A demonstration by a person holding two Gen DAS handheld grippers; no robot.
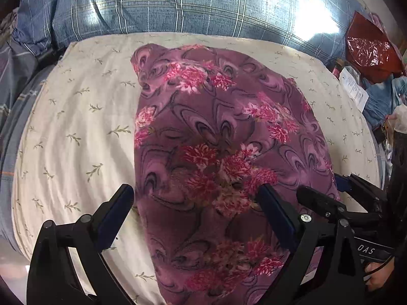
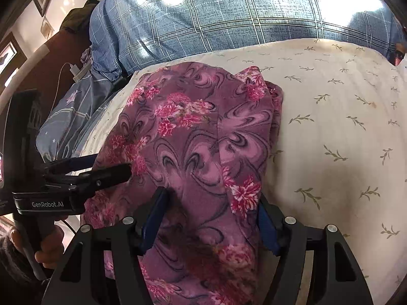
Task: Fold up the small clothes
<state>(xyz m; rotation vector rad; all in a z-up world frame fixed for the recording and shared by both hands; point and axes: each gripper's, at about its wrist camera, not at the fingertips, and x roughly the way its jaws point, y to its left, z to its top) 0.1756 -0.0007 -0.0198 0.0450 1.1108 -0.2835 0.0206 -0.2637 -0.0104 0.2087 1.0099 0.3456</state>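
The blue plaid duvet [image 1: 178, 2] lies bunched along the far side of the bed. Against it sits the cream leaf-print pillow [image 1: 76, 117], which serves as the folding surface. The purple floral garment [image 1: 216, 139] lies along the pillow's middle, already doubled lengthwise, with a folded layer showing along its right side in the right wrist view.

Left gripper [image 1: 195, 203]: released. Its jaws stand wide apart over the garment's near left portion; one finger is over bare pillow, the other over cloth, and nothing is pinched.

Right gripper [image 2: 211, 216]: jaws spread around a raised ridge of the garment's near end. Whether the pads press the cloth cannot be told from either view.

Hazards, as judged from this layout:
- The pillow is soft and domed. A downward press could sink the surface and shift the fold line.
- If the right gripper lifts with only the top layer caught, the doubled layers could slide apart.
- The two grippers work close together at the near end; the left gripper's finger could strike the right gripper's finger [image 1: 320, 203].
- A lift on one side only could drag the garment askew towards the pillow's edge.
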